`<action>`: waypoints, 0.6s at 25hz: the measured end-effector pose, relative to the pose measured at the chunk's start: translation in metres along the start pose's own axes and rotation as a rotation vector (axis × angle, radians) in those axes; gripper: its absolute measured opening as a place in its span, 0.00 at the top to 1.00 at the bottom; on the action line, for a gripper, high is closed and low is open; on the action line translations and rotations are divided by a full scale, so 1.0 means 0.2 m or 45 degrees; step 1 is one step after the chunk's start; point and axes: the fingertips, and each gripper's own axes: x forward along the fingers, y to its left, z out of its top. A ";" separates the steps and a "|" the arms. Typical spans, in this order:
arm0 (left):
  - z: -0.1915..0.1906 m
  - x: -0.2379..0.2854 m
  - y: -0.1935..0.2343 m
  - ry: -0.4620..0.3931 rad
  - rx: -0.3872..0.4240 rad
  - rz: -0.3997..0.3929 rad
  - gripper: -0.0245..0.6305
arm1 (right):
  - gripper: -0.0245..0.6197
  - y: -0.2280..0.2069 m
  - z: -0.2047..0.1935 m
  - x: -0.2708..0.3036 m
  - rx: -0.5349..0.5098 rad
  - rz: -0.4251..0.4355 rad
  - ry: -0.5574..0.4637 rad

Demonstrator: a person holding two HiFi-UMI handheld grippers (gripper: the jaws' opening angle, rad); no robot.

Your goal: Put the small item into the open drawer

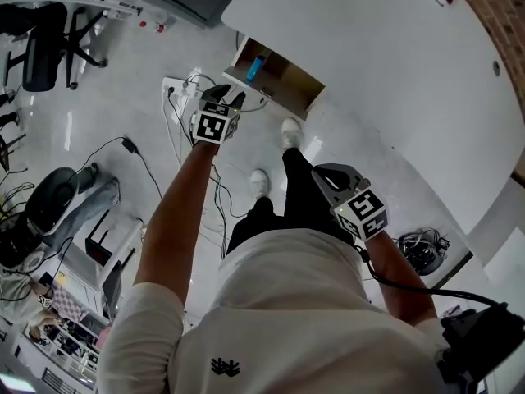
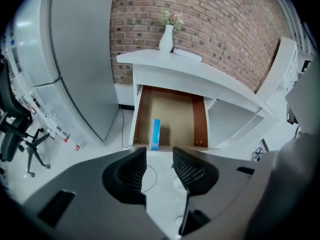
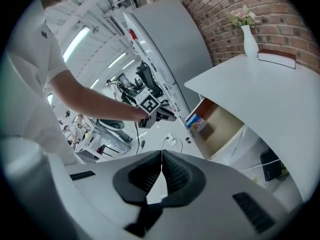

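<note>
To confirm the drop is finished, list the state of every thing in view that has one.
White desk drawer with brown wooden inside: open.
Small blue box: inside the drawer, near its front edge.
Left gripper: jaws apart, empty.
Right gripper: jaws shut, empty.
White ceramic vase with flowers: upright on the desktop.

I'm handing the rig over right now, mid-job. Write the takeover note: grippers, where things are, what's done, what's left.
Left gripper: jaws open, nothing between them, pointing at the drawer from outside its front.
Right gripper: jaws shut, empty, held off to the side.
Blue box: inside the open drawer, near its front left.
Done: the small item is in the drawer.
Left: probably nothing for the placement; the drawer stands open.
</note>
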 end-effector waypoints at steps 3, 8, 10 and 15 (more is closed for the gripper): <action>-0.05 -0.19 -0.05 -0.079 -0.064 -0.036 0.69 | 0.92 0.12 0.01 -0.01 -0.038 0.007 -0.015; -0.21 -0.54 -0.17 -0.187 -0.134 -0.092 0.74 | 0.92 0.39 -0.04 -0.01 -0.093 0.007 -0.032; -0.30 -0.68 -0.23 -0.220 -0.147 -0.116 0.78 | 0.92 0.50 -0.05 -0.01 -0.112 0.000 -0.046; -0.54 -1.08 -0.41 -0.289 -0.166 -0.201 0.89 | 0.92 0.80 -0.11 -0.03 -0.161 -0.016 -0.072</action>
